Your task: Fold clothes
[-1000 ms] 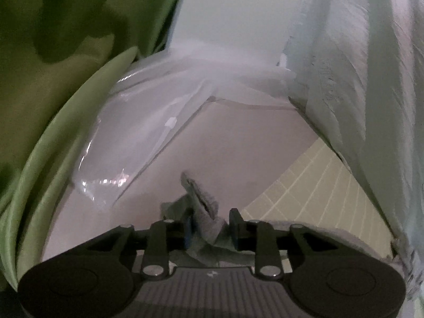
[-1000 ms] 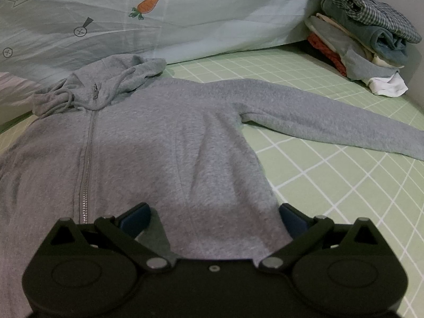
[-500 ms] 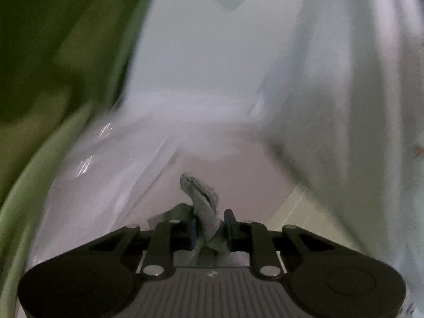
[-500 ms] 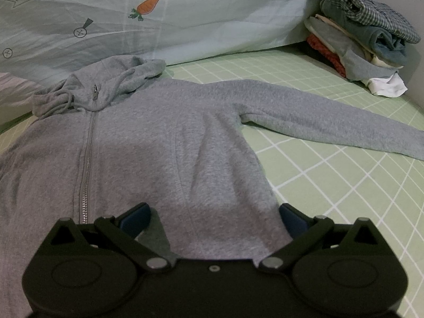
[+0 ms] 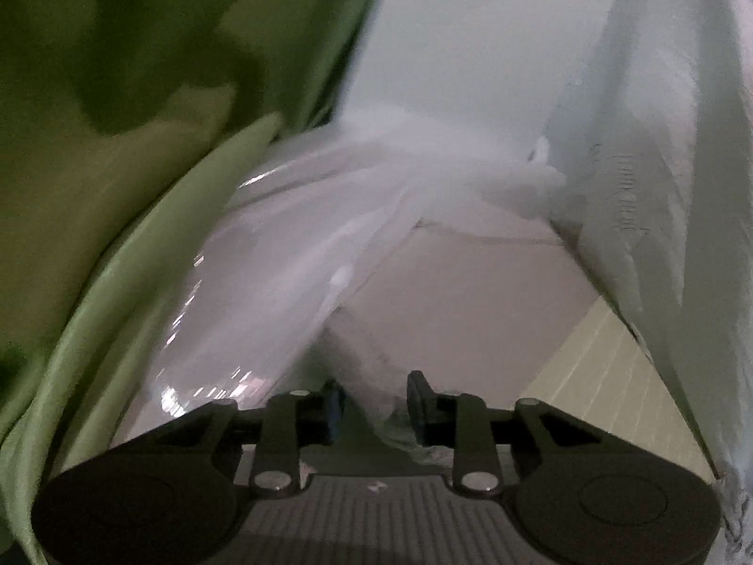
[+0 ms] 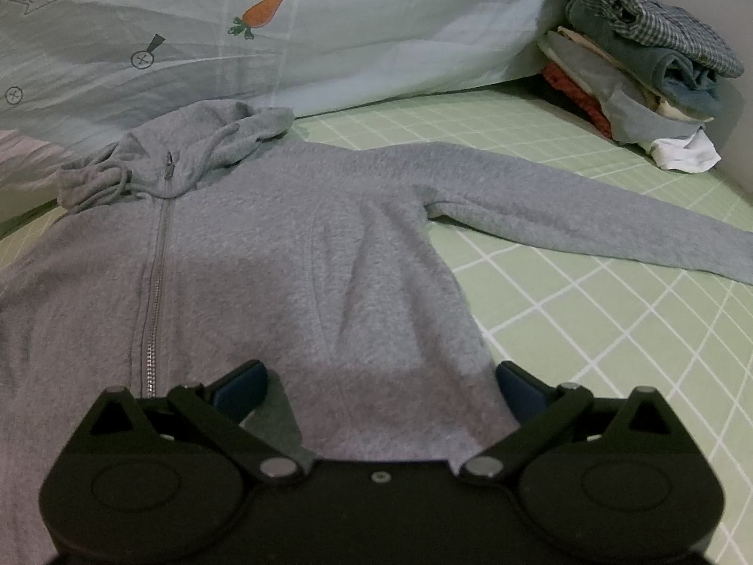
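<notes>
The right gripper [image 6: 381, 391] hangs over the hem of the grey hoodie [image 6: 292, 254], its fingers spread wide and not touching it. The hoodie lies flat, zip up, on the green checked bed sheet [image 6: 588, 310], one sleeve [image 6: 588, 216] stretched out. It looks soft, thick and floppy, so I think the hem corners or cuffs are good spots to grab. The left gripper [image 5: 374, 400] is opening; a blurry bit of grey cloth [image 5: 372, 367] sits between its fingers, maybe a sleeve end. Farther back lie a pale blue pillow [image 6: 376, 37] and a pile of folded clothes [image 6: 635, 70].
</notes>
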Action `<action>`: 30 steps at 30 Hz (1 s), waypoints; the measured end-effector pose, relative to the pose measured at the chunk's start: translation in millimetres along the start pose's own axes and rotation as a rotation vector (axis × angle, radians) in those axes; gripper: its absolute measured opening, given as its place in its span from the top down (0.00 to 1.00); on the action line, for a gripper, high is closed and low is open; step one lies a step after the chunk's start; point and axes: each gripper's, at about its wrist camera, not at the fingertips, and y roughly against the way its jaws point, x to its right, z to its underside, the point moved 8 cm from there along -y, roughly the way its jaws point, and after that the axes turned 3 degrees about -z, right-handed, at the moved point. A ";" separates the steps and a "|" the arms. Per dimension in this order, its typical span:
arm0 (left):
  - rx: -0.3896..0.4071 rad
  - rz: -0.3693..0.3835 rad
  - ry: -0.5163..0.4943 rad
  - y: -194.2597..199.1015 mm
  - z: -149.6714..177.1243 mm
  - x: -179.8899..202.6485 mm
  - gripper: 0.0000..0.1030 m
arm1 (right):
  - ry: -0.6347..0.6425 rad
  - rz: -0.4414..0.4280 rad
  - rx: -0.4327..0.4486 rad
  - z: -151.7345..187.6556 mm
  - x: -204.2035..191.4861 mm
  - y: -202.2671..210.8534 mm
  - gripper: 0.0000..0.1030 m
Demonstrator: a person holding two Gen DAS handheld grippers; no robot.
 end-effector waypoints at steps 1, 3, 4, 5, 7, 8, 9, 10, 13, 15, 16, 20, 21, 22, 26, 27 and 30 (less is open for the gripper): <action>-0.008 0.001 0.023 0.9 0.9 -4.2 0.61 | 0.000 0.001 0.000 -0.1 -0.1 0.1 0.00; -0.022 0.013 0.082 2.8 2.3 -9.0 0.56 | -0.001 0.001 -0.001 -0.4 0.0 0.1 0.00; -0.026 0.022 0.113 2.9 1.9 -10.9 0.55 | -0.001 0.002 -0.001 -0.6 0.2 0.1 0.00; -0.027 0.032 0.138 2.3 0.9 -11.1 0.52 | -0.001 0.002 -0.002 -0.8 0.4 0.0 0.00; -0.024 0.038 0.149 -1.3 -2.3 -8.8 0.45 | -0.001 0.002 -0.005 -1.1 0.7 0.0 0.00; -0.025 0.036 0.149 -4.0 -3.6 -7.5 0.41 | -0.001 0.002 -0.006 -1.2 0.8 0.0 0.00; -0.032 0.031 0.149 -7.7 -4.3 -6.7 0.41 | -0.001 0.002 -0.007 -1.3 0.9 0.0 0.00; -0.039 0.027 0.151 -11.4 -4.5 -5.5 0.41 | -0.001 0.002 -0.008 -1.4 0.9 0.0 0.00; -0.039 0.039 0.141 -17.1 -6.4 3.0 0.65 | -0.002 0.003 -0.006 -1.5 1.0 0.7 0.00; -0.019 0.053 0.100 -15.0 -13.8 10.5 0.92 | -0.002 0.003 -0.006 -1.4 1.1 0.6 0.00; 0.020 0.062 0.065 -9.5 -21.4 16.1 0.92 | -0.002 0.003 -0.006 -1.3 1.2 0.5 0.00; 0.211 0.130 -0.024 25.5 -56.2 33.3 0.93 | 0.000 0.002 -0.005 -0.7 1.7 0.7 0.00; 0.246 0.137 -0.040 32.1 -62.1 35.1 0.93 | 0.000 0.002 -0.005 -0.6 1.9 0.6 0.00; 0.253 0.117 -0.054 31.0 -62.2 32.2 0.93 | 0.000 0.002 -0.004 -0.5 2.0 0.5 0.00; 0.177 -0.034 -0.055 10.9 -47.8 8.9 0.88 | 0.001 0.001 -0.001 -0.1 1.7 0.4 0.00; 0.144 -0.078 -0.042 4.8 -41.7 1.6 0.86 | 0.001 0.002 -0.001 0.1 1.5 0.4 0.00; 0.110 -0.133 0.012 4.2 -31.1 -8.9 0.57 | 0.001 0.006 -0.028 -2.1 0.6 -0.5 0.00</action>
